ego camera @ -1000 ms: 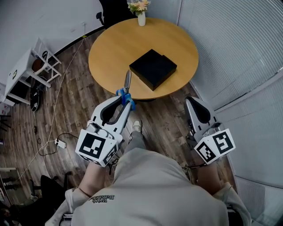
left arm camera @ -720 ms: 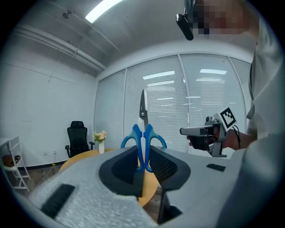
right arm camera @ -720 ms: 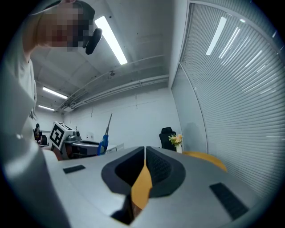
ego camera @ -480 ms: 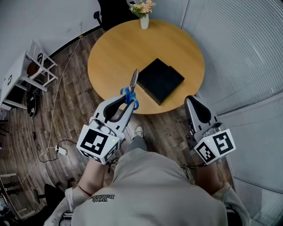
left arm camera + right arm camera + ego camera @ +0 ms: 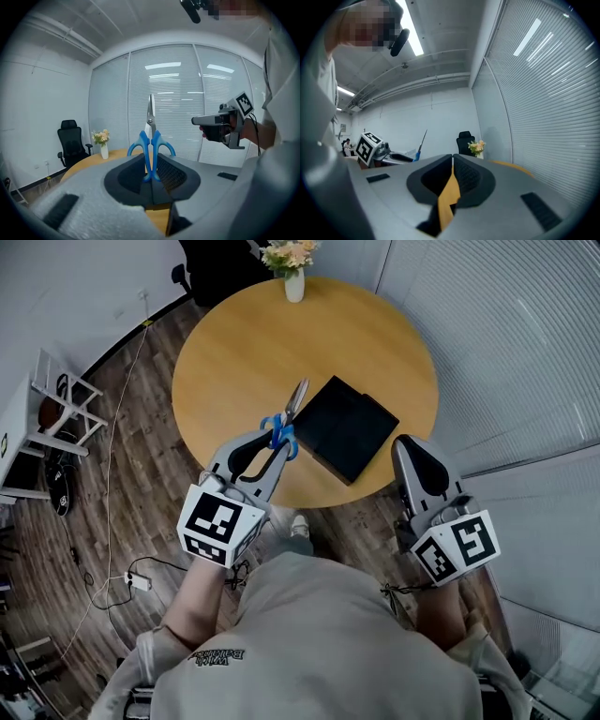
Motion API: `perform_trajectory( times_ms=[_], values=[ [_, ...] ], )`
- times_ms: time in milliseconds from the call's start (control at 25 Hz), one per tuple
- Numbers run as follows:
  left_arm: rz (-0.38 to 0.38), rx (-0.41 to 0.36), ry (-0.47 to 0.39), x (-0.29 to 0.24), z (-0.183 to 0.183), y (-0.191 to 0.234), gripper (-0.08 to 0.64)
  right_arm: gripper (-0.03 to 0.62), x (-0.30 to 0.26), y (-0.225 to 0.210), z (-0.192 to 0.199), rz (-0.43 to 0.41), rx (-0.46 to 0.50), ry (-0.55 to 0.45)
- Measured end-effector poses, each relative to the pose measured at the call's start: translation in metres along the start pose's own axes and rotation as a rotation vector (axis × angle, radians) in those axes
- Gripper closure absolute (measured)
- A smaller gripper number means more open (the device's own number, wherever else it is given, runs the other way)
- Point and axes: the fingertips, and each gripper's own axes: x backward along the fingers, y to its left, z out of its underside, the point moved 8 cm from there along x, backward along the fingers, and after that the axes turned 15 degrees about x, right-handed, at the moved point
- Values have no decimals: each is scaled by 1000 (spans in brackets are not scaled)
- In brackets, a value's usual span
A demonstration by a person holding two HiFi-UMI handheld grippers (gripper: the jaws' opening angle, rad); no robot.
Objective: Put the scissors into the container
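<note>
Over round wooden worktop (image 5: pixel 234 343), just beside black container (image 5: pixel 352 427): blue-handled scissors (image 5: pixel 297 397), blades pointing away, clamped at handles by left tongs (image 5: pixel 279 435). Alongside, right tongs (image 5: pixel 415 448) closed together, nothing between.

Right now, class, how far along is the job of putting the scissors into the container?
Done: the scissors are picked up, with the left claw shut on their blue handles and the blades pointing away. In hand: they are held over the table, beside the black container. Left: getting them inside it. The right claw is shut and empty.
</note>
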Motion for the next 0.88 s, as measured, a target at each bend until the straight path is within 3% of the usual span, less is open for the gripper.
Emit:
perform_trajectory(
  times_ms=[480, 720, 880],
  values=[
    [75, -1, 107, -17, 21, 19, 466, 558, -10, 24, -6, 62, 26, 51],
    [30, 24, 212, -101, 27, 40, 466, 558, -61, -47, 28, 2, -10, 72],
    [11, 35, 263, -124, 33, 35, 466, 558, -70, -64, 38, -42, -48, 88]
  ],
)
